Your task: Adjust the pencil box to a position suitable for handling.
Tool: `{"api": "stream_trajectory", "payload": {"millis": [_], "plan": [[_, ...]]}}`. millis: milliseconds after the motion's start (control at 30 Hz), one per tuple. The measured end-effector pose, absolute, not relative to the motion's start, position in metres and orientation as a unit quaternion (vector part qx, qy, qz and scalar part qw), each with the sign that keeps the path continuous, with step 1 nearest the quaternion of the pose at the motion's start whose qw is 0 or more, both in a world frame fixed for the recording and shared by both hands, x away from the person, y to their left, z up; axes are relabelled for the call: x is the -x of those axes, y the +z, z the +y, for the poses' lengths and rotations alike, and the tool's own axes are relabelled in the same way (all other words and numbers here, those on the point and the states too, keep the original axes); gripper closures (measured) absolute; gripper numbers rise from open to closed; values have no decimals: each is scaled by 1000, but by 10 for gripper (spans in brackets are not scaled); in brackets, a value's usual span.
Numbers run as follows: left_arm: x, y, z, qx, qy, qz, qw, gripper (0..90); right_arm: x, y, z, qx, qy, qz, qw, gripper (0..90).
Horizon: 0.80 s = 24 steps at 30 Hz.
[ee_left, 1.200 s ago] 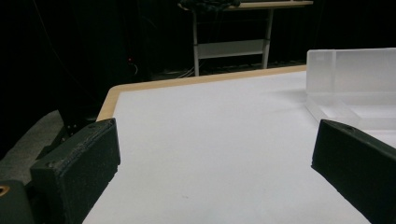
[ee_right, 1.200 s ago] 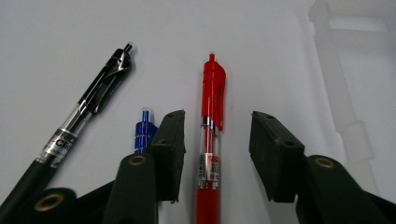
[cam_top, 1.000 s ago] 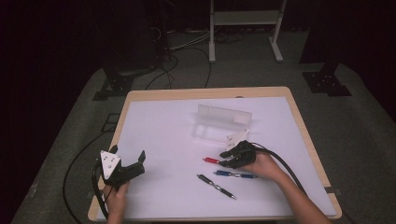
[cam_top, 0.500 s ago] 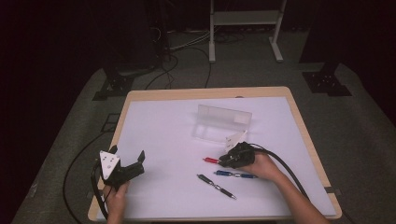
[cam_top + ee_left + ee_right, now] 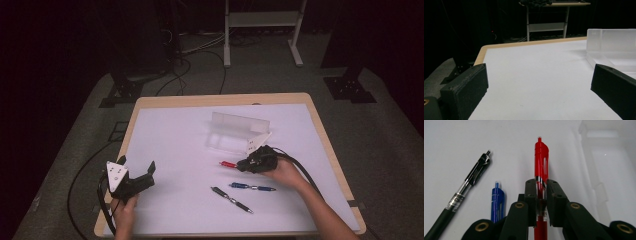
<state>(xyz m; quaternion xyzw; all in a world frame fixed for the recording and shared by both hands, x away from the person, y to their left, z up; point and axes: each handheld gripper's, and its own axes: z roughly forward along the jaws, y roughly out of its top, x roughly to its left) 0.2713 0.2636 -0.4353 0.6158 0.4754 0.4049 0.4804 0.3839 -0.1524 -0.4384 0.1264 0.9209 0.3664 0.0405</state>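
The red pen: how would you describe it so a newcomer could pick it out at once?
Start at the clear plastic tray in the middle of the white table. Just in front of it the right gripper is shut on the red pen. The blue pen and black pen lie loose nearer the person; it is the one that is red and gripped.

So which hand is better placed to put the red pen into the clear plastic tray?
Right: the right gripper already clamps the red pen beside the clear plastic tray; the left gripper is open, far off.

Right gripper (image 5: pixel 245 164) low, jaws just squeezed tight together, hand (image 5: pixel 280 172) behind it. Left gripper (image 5: pixel 136 172) held level, jaws wide apart, empty.
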Motion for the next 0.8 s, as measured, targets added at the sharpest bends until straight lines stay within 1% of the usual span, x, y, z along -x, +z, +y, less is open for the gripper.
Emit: {"api": "stream_trajectory", "payload": {"millis": [200,233,400,433,500,600,633,700,800], "plan": [[-271,-435,264,-615,406,475,481,4,-386,-421,-158,-136,378,914,51,786],[-272,-436,264,-617,406,475,479,4,-386,-415,-160,-134,385,911,61,786],[-272,-435,263,-618,406,473,479,4,-391,-404,-165,-145,394,906,59,787],[-272,-435,263,-616,407,474,479,4,-392,-399,-166,-142,394,906,67,787],[-272,-435,264,-616,407,475,479,4,-394,-396,-167,-142,396,905,68,787],[-272,-435,264,-616,407,474,479,4,-400,-392,-170,-148,397,903,67,787],[-272,-436,264,-616,408,474,479,4,-402,-389,-170,-152,399,902,60,787],[-272,-436,265,-616,407,475,479,4,-402,-379,-169,-142,408,899,72,787],[-273,-436,264,-616,406,475,479,4,-405,-375,-168,-140,407,900,71,787]]}}
